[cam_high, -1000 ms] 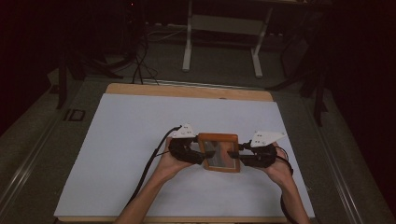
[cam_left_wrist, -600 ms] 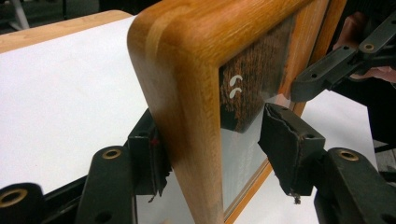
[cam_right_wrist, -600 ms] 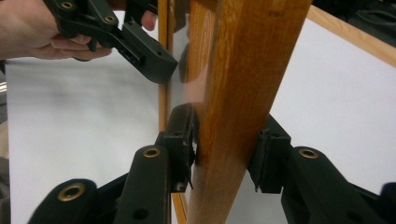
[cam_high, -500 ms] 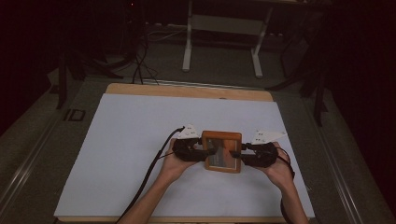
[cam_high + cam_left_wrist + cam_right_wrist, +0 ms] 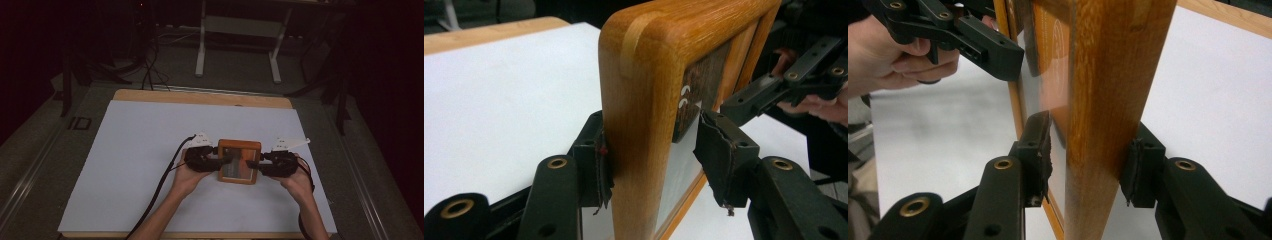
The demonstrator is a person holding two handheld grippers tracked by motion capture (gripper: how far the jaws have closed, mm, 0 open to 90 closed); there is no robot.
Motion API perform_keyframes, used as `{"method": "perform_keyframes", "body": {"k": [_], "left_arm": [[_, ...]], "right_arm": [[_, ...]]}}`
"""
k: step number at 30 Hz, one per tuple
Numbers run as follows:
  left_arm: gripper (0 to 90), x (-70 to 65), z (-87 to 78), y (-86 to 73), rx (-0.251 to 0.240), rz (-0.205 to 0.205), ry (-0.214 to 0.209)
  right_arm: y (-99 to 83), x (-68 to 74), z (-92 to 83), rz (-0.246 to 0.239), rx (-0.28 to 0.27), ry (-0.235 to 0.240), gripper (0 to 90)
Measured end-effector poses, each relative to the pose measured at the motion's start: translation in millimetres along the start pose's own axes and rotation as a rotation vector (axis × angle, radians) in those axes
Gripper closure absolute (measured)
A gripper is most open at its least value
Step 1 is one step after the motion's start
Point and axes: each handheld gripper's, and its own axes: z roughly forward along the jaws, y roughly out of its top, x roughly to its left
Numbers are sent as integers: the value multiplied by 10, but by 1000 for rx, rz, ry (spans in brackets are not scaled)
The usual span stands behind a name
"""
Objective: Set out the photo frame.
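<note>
A wooden picture frame (image 5: 239, 161) with a glass front stands tilted on the white sheet, near the front of the table, between my two grippers. My left gripper (image 5: 222, 161) is at its left rail, and its jaws have just been closing. In the left gripper view one pad (image 5: 600, 170) lies on the frame's (image 5: 644, 100) back and the other pad's (image 5: 716, 155) top corner meets the front. My right gripper (image 5: 252, 163) straddles the right rail, its jaws just opening. In the right gripper view one pad (image 5: 1138, 170) touches the wood (image 5: 1108, 100) and the other (image 5: 1040, 150) stands off the glass.
The white sheet (image 5: 140, 150) covers a wooden tabletop (image 5: 200, 97). A black cable (image 5: 165, 185) trails from the left gripper toward the front edge. Beyond the table a metal stand (image 5: 235, 30) and loose cables (image 5: 150, 65) sit on the dark floor.
The left gripper's jaws have drawn in around the frame's left rail. The frame has shifted slightly to the right. Both hands have stayed where they were.
</note>
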Motion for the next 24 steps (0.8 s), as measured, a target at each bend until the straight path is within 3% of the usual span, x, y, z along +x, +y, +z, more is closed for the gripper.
{"method": "perform_keyframes", "body": {"k": [12, 24], "left_arm": [[508, 64, -339, 10, -8, -21, 59], [506, 160, -635, -65, 4, -67, 97]], "right_arm": [[181, 101, 223, 9, -28, 54, 598], [321, 221, 496, 9, -17, 110, 598]]}}
